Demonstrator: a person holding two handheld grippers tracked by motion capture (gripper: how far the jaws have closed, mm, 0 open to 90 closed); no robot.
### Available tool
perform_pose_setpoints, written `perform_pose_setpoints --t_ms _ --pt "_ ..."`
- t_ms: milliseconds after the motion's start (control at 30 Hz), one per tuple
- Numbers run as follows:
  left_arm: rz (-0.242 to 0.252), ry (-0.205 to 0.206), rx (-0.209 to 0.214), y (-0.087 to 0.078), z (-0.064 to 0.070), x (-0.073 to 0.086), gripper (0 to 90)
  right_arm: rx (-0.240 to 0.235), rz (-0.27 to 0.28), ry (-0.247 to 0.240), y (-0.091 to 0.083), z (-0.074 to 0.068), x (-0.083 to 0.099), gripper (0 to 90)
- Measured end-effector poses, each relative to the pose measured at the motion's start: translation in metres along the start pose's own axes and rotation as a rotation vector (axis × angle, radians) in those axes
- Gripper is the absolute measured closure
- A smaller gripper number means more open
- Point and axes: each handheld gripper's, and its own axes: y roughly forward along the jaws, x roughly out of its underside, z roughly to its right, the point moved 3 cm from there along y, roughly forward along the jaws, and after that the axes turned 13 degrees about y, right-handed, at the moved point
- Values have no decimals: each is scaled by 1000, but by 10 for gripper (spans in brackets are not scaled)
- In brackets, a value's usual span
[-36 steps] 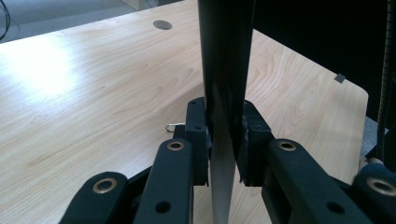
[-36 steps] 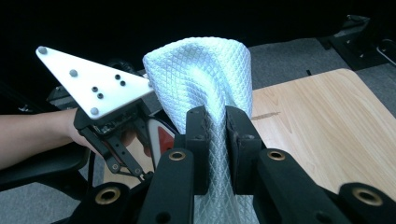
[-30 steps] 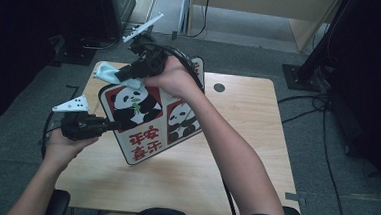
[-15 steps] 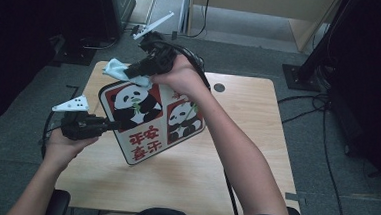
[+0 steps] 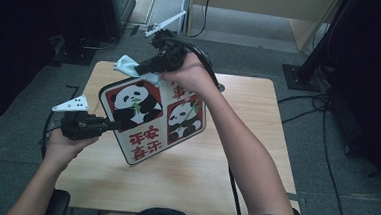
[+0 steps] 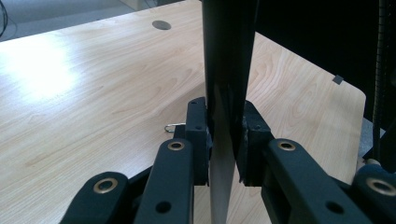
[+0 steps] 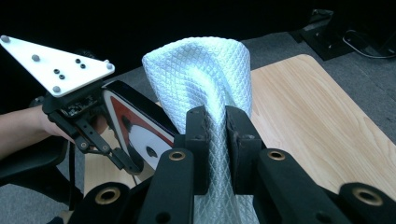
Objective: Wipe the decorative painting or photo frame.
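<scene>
A square panda sign [image 5: 152, 120] with red panels and red characters is held tilted above the wooden table [image 5: 235, 155]. My left gripper [image 5: 111, 126] is shut on the sign's left edge; in the left gripper view the thin board [image 6: 226, 70] stands edge-on between the jaws of that gripper [image 6: 224, 135]. My right gripper [image 5: 141, 69] is shut on a pale blue waffle-weave cloth [image 5: 131, 68] at the sign's top left corner. In the right gripper view the cloth [image 7: 205, 74] bulges up from the pinch of that gripper [image 7: 215, 135], with the sign [image 7: 135, 130] just behind.
A round cable grommet [image 6: 161, 24] is set in the table near its far edge. Black stands and cables [image 5: 324, 95] lie on the grey carpet to the right. Dark equipment [image 5: 109, 7] stands beyond the table's far left.
My right gripper has carried the cloth up along the sign's top left corner, away from the person. The left gripper and the sign have stayed nearly still.
</scene>
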Motion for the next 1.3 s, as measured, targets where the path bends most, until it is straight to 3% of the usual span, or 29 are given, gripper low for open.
perform_pose_setpoints --t_ms 1300 --pt "2 -12 2 0 0 0 783 93 57 83 -41 46 14 813"
